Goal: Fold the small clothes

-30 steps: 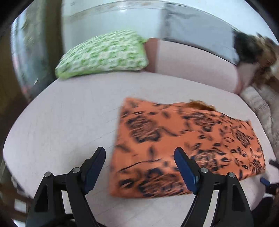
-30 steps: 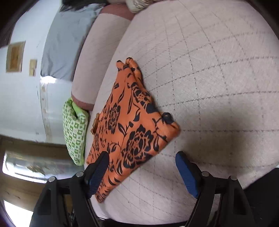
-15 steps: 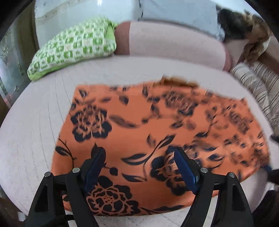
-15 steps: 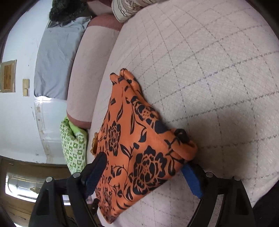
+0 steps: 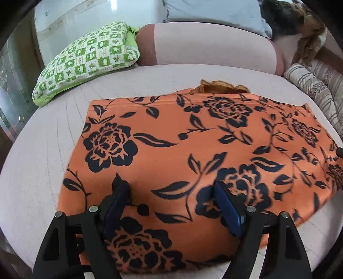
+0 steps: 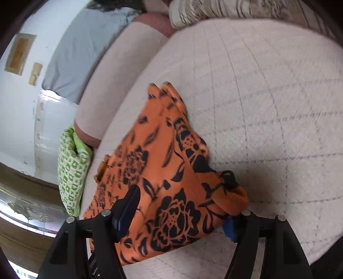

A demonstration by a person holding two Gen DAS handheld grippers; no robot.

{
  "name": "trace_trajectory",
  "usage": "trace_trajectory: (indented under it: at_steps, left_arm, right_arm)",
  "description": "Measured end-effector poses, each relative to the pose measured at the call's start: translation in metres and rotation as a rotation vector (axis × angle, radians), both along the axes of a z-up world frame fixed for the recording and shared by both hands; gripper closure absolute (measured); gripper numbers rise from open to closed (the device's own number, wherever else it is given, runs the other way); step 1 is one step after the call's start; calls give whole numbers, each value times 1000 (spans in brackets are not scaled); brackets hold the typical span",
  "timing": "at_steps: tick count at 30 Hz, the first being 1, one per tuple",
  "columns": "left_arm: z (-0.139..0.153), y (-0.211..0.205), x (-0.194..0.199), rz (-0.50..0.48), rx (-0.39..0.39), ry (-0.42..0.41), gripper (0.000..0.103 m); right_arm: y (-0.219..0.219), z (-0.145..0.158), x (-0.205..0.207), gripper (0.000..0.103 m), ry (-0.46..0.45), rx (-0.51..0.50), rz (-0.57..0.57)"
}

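An orange garment with black flowers [image 5: 193, 154] lies folded flat on the pale quilted cushion [image 5: 38, 171]. It also shows in the right wrist view [image 6: 163, 171]. My left gripper [image 5: 171, 203] is open, low over the garment's near middle, its blue pads either side of the cloth. My right gripper [image 6: 182, 212] is open around the garment's right end corner; the left pad rests on top of the cloth, the right pad [image 6: 228, 228] is partly hidden under the rolled edge.
A green checked pillow [image 5: 90, 58] lies at the back left. A pink bolster [image 5: 205, 45] runs along the back, with a grey cloth [image 5: 214, 10] above it. Striped cushions [image 5: 317, 85] sit at the right. The cushion's front edge is near both grippers.
Both grippers have moved forward and down onto the garment. The left went from the garment's left edge to over its middle; the right closed in around the right corner.
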State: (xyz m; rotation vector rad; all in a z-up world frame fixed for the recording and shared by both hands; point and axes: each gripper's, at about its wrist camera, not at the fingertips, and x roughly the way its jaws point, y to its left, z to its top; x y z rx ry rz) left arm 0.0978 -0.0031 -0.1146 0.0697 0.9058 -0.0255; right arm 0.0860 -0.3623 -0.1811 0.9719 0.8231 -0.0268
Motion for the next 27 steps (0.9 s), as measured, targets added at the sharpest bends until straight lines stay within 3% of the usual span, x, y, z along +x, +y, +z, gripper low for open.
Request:
trace_trajectory:
  at_steps: [1,2,3,5,7,9,10,11,12,14,16,19,23,25,27]
  left_arm:
    - [7,2,-3,0,-28,-13,22]
    - [16,4,-8,4,-37,-42,22]
    - [23,5,-12,9,-26,-78,22]
    - [20,10,-12,26,-29,-81,22]
    - [-9,8,1,1,-31,62,21]
    - [-15,-1,-4,-34,64,1,19]
    - [-14,-2,-4,-33,67,3,19]
    - [-13,2,-2,-20,36,14,19]
    - [-13,4,-1,-19,21,19,19]
    - [-13,5,-1,-31,24,16,19]
    - [-10,12,-1,-31,-14,22,20]
    - [15,38,-12,24,-163,-16,26]
    - [65,96,-52,156,-230,-201,26]
    - [81,136,-78,243,-269,-259,26]
    - [85,167,-99,324,-288,-286,26]
  right_arm:
    - [0,4,0,38,-12,-12,10]
    - [1,9,-1,55,-17,-40,17]
    - [1,11,0,63,-16,-59,19]
    - [0,10,2,63,-12,-74,35]
    - [-2,-4,7,49,35,-37,30]
    - [-4,-8,7,46,22,-8,7]
    - [-3,-5,8,46,28,-26,18]
    - [0,0,10,52,28,-57,36]
    - [3,4,13,82,40,-96,53]
    - [8,13,17,88,49,-133,66]
    - [26,41,21,89,13,-241,101]
    - [71,95,24,90,-88,-399,178]
    - [161,157,28,90,-242,-569,316]
    - [216,172,29,90,-300,-615,405]
    - [272,167,34,90,-313,-644,506]
